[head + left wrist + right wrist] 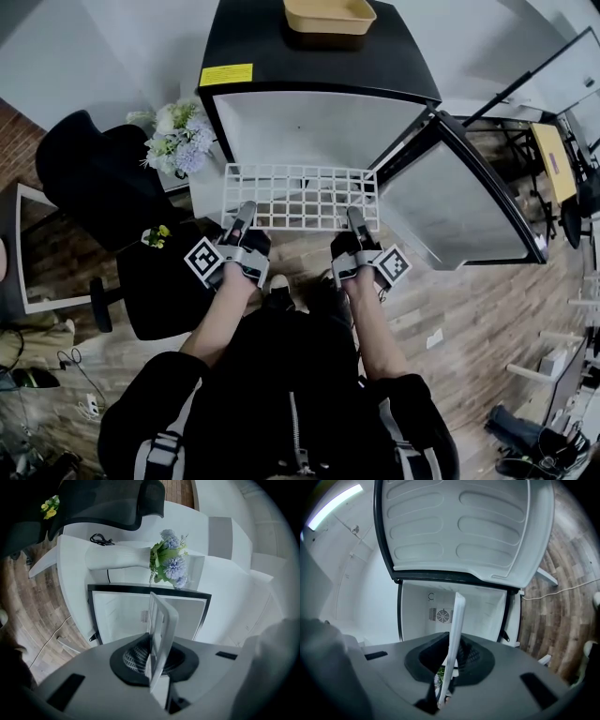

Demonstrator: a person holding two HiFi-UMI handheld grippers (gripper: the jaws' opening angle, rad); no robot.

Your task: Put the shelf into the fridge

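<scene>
White wire-grid shelf (300,197) is held flat in the air in front of the open fridge (309,127), w/ its far edge at the mouth of the cavity; can't tell if it has crossed inside. L gripper (245,214) has the near edge at its left end, and R gripper (356,218) has the same edge at its right end. In the left gripper view the jaws are clamped on the shelf rim (161,625), seen edge-on as a pale frame running up toward the fridge cavity (122,616). The right gripper view shows the same: jaws closed on the thin white rim (456,630), w/ the fridge's back wall and a round fan grille (443,615) behind it. Fridge door (459,197) is swung wide open to the right, its moulded white liner (464,527) showing in the right gripper view. The fridge has a black casing w/ a yellow label (226,74) on the top's front left corner, and a tan tray (330,16) sits on top. Just left of the fridge is a bunch of pale blue and white flowers (178,136), in a white vase (117,557). A black chair (94,178) is further left. Wood-plank floor (469,319) lies below.
</scene>
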